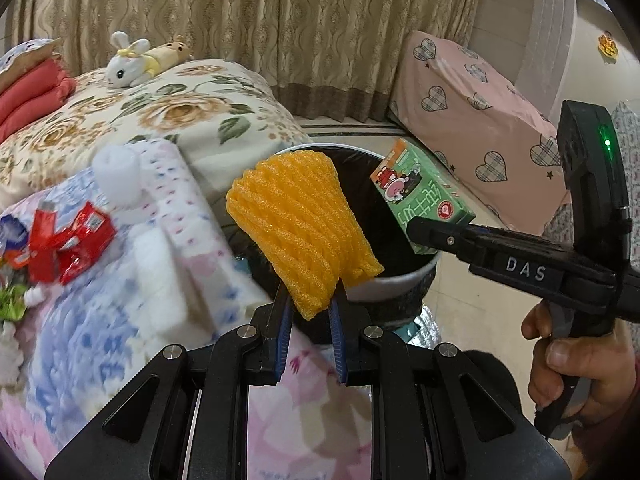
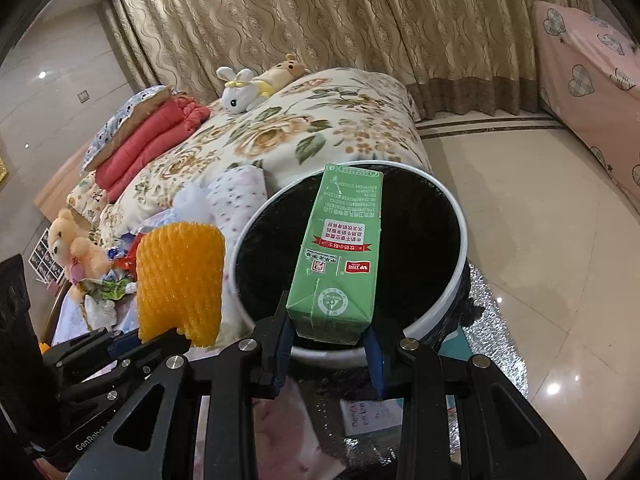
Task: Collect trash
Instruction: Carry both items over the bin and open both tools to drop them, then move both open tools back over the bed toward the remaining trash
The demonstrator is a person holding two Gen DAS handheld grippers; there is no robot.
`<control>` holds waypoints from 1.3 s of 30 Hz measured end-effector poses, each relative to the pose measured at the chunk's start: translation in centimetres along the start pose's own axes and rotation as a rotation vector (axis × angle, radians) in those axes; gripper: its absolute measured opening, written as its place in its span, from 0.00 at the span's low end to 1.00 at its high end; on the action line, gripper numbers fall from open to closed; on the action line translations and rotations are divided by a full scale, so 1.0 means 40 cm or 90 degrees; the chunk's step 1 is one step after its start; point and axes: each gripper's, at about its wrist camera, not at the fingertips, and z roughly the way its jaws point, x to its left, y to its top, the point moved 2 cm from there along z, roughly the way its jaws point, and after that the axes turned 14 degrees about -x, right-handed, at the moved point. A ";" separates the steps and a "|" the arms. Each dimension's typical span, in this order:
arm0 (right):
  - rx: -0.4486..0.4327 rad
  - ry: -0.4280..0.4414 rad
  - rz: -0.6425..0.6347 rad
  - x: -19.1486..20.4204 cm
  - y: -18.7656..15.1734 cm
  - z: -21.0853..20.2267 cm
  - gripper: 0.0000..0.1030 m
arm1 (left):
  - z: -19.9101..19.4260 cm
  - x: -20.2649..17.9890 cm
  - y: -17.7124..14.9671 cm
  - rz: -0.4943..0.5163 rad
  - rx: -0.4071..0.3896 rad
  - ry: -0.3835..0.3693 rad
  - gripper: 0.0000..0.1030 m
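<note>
Gripping the green milk carton [image 2: 338,256], the right tongs [image 2: 329,344] hover over the trash bin [image 2: 456,300]. The left tongs [image 1: 310,312] pinch the orange foam fruit net [image 1: 300,224] near the rim; released here, it may fall outside.

foam net [image 1: 304,224]: showing orange ribbed mesh, in the left gripper [image 1: 310,312]
carton [image 2: 340,248]: showing green, red labels, in the right gripper [image 2: 330,336]
bin [image 2: 452,280]: showing white rim, black liner, ahead
bed [image 2: 320,128]: wearing cream floral print

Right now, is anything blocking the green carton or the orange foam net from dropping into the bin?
Nothing visible. The right gripper holds the green carton over the open bin. The left gripper holds the orange foam net at the bin's rim, nearer the bed.
</note>
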 end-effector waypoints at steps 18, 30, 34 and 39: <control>0.034 -0.018 0.009 -0.071 0.038 0.068 0.34 | 0.122 -0.027 0.053 0.011 0.039 -0.013 0.25; -0.009 -0.033 0.043 -0.088 0.044 0.013 0.70 | 0.058 -0.007 0.037 -0.006 0.008 0.018 0.66; -0.033 -0.025 0.046 -0.060 0.035 -0.018 0.83 | 0.008 0.024 0.009 -0.035 -0.006 0.029 0.68; -0.052 -0.006 0.040 -0.001 0.006 -0.050 0.87 | -0.059 0.067 -0.029 -0.060 -0.027 0.058 0.70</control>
